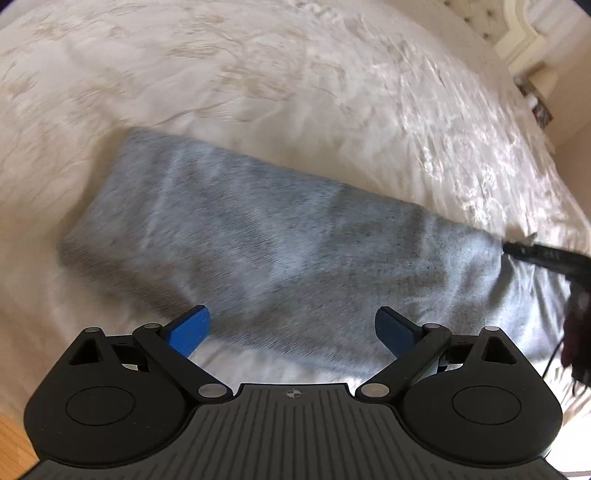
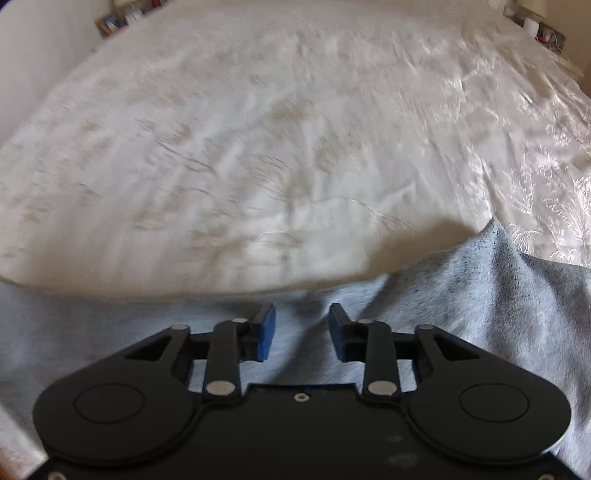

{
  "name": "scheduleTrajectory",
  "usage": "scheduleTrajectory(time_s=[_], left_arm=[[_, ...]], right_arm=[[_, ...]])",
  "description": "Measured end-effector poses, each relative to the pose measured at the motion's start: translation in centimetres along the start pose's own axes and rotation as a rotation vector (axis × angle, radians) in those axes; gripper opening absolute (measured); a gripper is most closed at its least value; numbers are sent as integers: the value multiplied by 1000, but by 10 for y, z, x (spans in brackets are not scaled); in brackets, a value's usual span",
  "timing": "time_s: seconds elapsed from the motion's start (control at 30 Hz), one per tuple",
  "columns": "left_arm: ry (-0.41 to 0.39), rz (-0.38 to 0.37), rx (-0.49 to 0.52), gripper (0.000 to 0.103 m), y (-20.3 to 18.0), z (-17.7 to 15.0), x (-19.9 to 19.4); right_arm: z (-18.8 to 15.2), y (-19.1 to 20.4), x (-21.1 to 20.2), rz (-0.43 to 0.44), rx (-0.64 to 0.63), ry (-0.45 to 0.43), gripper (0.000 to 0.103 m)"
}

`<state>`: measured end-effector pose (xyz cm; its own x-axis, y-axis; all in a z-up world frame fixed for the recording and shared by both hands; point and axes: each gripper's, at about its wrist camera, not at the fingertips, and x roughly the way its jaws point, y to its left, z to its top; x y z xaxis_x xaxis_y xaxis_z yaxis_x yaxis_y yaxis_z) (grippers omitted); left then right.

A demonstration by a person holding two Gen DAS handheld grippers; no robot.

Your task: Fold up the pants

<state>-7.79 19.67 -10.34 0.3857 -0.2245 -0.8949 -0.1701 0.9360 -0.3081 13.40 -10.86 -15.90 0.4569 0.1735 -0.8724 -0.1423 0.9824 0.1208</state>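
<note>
A bed (image 1: 295, 74) covered by a cream bedspread with a pale woven pattern fills both views. A strip of wooden floor (image 1: 14, 435) is seen at the lower left of the left wrist view, and a cream headboard (image 1: 517, 33) at the upper right. Small items on shelves at the far edges are too blurred to be made out.

The grey pants (image 1: 277, 240) are laid folded on the bed, one end raised into a peak (image 2: 495, 229). Their right end is cut off by the frame.

The left gripper (image 1: 291, 328) is pointed steeply down over the pants, its blue fingers (image 1: 190, 332) spread wide with nothing grasped. The right gripper (image 2: 302, 328) is tilted likewise over the cloth, its fingers (image 2: 266, 328) parted and released, no fabric being pinched.
</note>
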Motion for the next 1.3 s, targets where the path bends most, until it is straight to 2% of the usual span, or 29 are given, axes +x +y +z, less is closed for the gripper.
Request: scheduleTrajectory(time_s=[0.23, 0.4, 0.5, 0.7, 1.0, 1.07, 1.13, 1.17, 1.2, 1.23, 1.3], left_arm=[[-24, -6, -103, 98, 36, -18, -9], [-58, -13, -143, 98, 53, -10, -5], [-70, -8, -150, 98, 61, -4, 3], [-94, -24, -151, 102, 76, 4, 16], [-112, -56, -130, 101, 87, 27, 25], [-121, -28, -146, 92, 88, 29, 24], [-123, 9, -159, 75, 88, 30, 24], [-121, 10, -164, 72, 90, 31, 24], [-125, 13, -165, 61, 91, 31, 23], [-131, 33, -166, 41, 91, 31, 21], [-136, 61, -164, 23, 93, 33, 17]], right_arm=[[-37, 41, -48, 84, -34, -21, 40], [-56, 68, -62, 127, -35, -3, 42], [-69, 87, -75, 137, -55, 3, 42], [-72, 106, -87, 141, -75, 4, 44], [-81, 114, -92, 130, -73, 10, 45], [-84, 115, -92, 133, -74, 14, 45], [-87, 117, -92, 135, -75, 15, 45], [-88, 119, -91, 139, -79, 14, 45], [-89, 120, -91, 144, -84, 15, 45], [-90, 122, -90, 151, -89, 17, 43], [-92, 127, -86, 159, -100, 28, 38]])
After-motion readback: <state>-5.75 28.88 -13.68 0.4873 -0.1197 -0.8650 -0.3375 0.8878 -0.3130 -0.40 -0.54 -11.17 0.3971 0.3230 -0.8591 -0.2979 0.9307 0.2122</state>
